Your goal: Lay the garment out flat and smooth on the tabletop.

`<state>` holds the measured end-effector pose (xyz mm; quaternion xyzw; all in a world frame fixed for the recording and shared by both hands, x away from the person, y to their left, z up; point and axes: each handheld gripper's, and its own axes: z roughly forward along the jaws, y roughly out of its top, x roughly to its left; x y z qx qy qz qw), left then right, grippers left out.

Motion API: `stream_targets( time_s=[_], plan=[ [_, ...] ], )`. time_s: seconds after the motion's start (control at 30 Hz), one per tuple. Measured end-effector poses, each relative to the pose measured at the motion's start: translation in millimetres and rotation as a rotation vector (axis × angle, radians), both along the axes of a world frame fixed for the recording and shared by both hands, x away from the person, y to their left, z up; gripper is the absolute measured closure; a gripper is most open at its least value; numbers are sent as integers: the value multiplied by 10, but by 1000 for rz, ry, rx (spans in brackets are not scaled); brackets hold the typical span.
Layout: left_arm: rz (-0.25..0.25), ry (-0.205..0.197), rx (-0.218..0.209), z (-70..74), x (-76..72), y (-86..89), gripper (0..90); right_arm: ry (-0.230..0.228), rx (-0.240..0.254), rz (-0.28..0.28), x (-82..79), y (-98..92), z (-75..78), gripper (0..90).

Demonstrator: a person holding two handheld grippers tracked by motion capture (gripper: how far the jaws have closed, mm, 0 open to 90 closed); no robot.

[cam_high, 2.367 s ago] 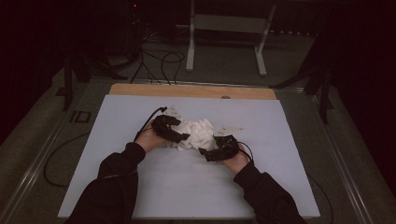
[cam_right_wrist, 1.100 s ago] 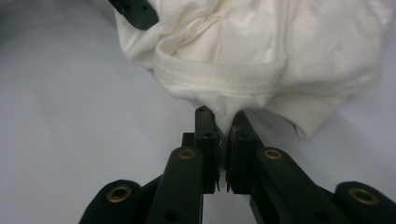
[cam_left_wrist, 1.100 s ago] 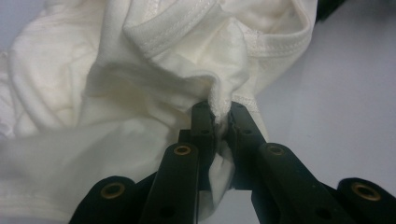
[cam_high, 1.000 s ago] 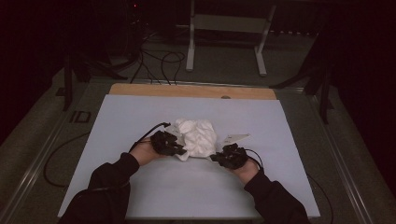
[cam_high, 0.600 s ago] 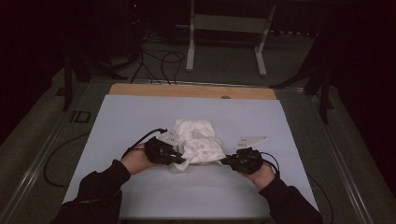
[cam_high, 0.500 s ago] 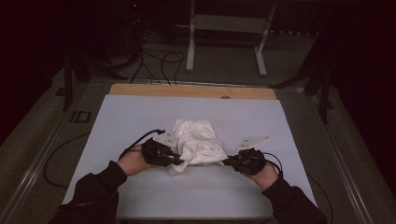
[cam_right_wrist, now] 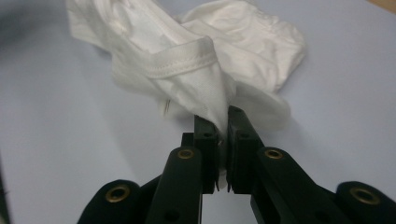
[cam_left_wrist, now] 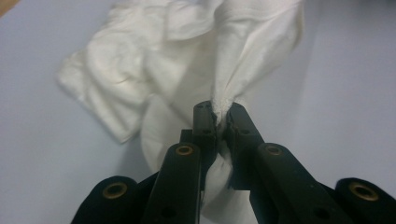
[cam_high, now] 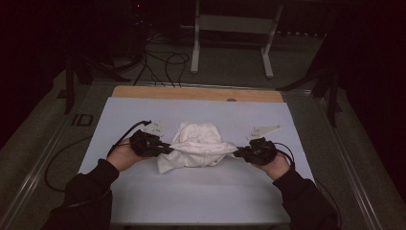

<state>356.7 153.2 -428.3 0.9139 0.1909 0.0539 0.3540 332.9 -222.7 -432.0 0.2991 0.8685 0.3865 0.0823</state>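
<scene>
A crumpled white garment [cam_high: 198,146] lies mid-table, its near edge stretched taut between both grippers. My left gripper [cam_high: 165,148] is shut on the garment's left end; in the left gripper view the cloth [cam_left_wrist: 187,70] is bunched between the jaws of that gripper [cam_left_wrist: 221,119]. My right gripper [cam_high: 238,152] is shut on the right end. In the right gripper view a hemmed edge of the cloth [cam_right_wrist: 187,65] runs into the closed jaws of that gripper [cam_right_wrist: 222,122]. Most of the garment still rests in a heap behind the pulled edge.
The pale blue table cover [cam_high: 206,191] spreads around the garment, with a wooden strip [cam_high: 196,93] at its far edge. Cables [cam_high: 163,60] and a metal stand [cam_high: 230,28] sit on the floor beyond the table.
Both hands have moved apart and risen a little, the left to the left, the right to the right. The garment's near edge has been drawn out into a taut band between them.
</scene>
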Motion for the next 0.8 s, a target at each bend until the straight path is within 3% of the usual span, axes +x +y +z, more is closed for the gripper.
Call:
stream_targets(
  time_s=[0.1, 0.2, 0.4, 0.5, 0.6, 0.77, 0.8],
  plan=[
    [40, -7, 23, -38, 67, 21, 853, 18, -13, -20, 172, 24, -57, 846],
    [98, -31, 78, -80, 145, 20, 854, 40, -19, -26, 329, 60, -121, 828],
    [230, -76, 117, -115, 336, 10, 853, 73, -34, -48, 575, 172, -245, 829],
    [297, -82, 107, -145, 449, -7, 853, 86, -37, -72, 663, 226, -292, 828],
    [332, -73, 102, -193, 538, -16, 853, 81, -40, -77, 741, 266, -308, 815],
    [329, -17, 99, -328, 598, -16, 850, 84, -39, -100, 850, 264, -322, 800],
    [335, -1, 101, -359, 605, -10, 848, 86, -40, -103, 868, 260, -327, 757]
  ],
)
